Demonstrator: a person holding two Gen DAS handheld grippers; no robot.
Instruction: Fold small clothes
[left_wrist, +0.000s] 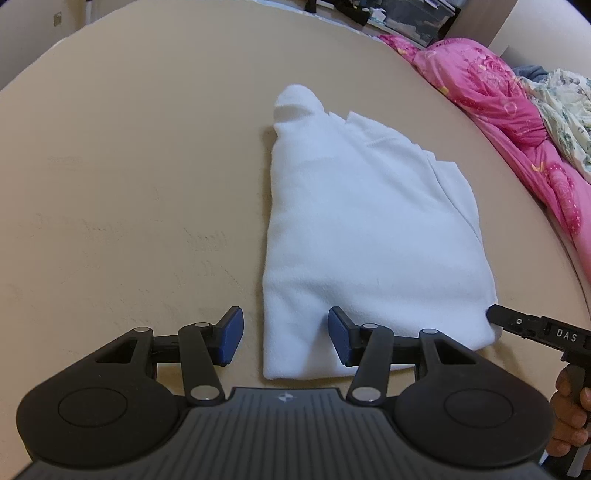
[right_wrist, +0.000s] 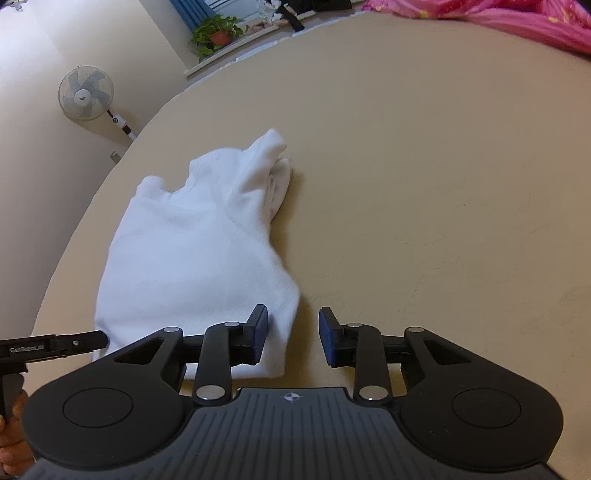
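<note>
A white fleece garment (left_wrist: 369, 229) lies folded into a narrow strip on the beige bed surface (left_wrist: 129, 177); it also shows in the right wrist view (right_wrist: 192, 251). My left gripper (left_wrist: 286, 336) is open and empty, its jaws straddling the garment's near left corner. My right gripper (right_wrist: 293, 334) is open and empty, its jaws straddling the near right corner. The right gripper's tip (left_wrist: 496, 315) shows in the left wrist view, touching the garment's right edge. The left gripper's tip (right_wrist: 99, 338) shows at the garment's left edge.
A pink quilt (left_wrist: 498, 96) and a floral blanket (left_wrist: 561, 107) lie along the bed's right side. A standing fan (right_wrist: 86, 92) and a potted plant (right_wrist: 218, 33) stand beyond the bed's far left edge. Beige surface (right_wrist: 443, 184) stretches to the right of the garment.
</note>
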